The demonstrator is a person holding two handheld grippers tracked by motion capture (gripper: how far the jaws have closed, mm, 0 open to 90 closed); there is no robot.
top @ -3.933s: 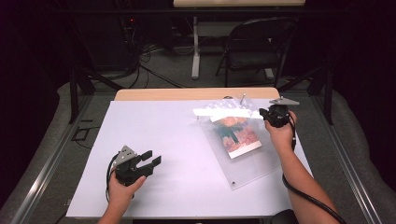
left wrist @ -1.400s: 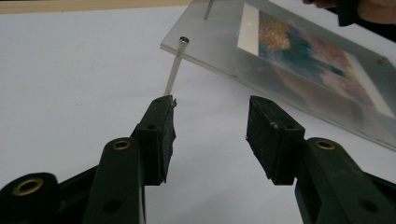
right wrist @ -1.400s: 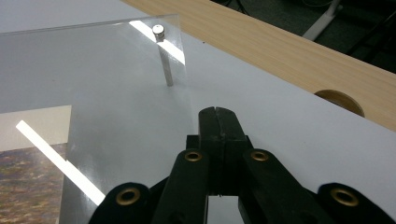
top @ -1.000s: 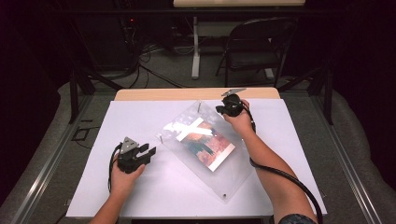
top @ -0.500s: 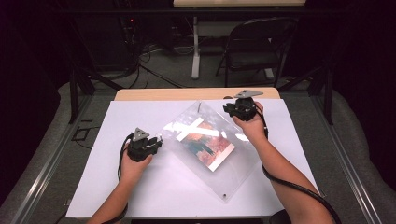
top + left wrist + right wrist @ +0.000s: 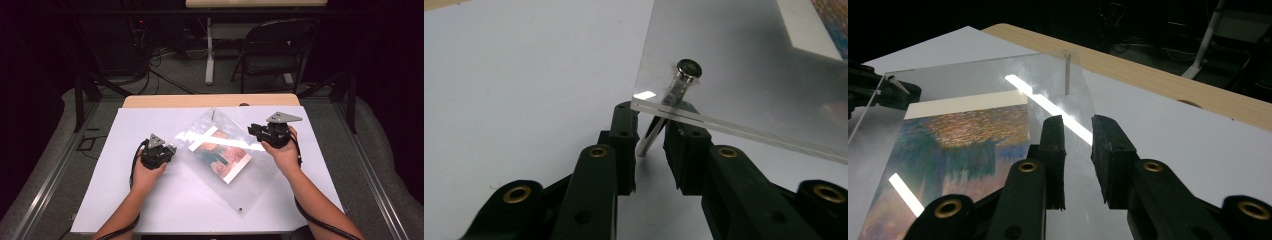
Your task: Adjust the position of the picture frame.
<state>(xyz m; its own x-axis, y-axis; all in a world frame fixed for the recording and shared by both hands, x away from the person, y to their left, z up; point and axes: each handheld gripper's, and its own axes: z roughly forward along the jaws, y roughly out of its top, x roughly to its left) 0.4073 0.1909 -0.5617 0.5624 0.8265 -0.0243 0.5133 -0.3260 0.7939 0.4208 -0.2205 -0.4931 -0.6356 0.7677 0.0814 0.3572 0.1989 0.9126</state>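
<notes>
Clear acrylic frame (image 6: 225,165) lies diamond-wise at centre of the high view on the white worktop (image 6: 115,200), a colourful print (image 6: 220,155) sandwiched inside it. Left hand-held gripper (image 6: 167,150) sits at the frame's left corner; in the left gripper view its jaws are parted, one either side of a metal standoff pin (image 6: 669,107) running down through the corner of the frame (image 6: 744,65), not clearly pinching it. Right hand-held gripper (image 6: 255,132) is at the frame's right edge, centre-right of the high view; in the right gripper view jaws are apart over the clear panel (image 6: 988,90), grasping nothing visible. Another pin (image 6: 1067,72) stands at the far corner. Folding chair (image 6: 275,50) at upper right beyond the worktop.
</notes>
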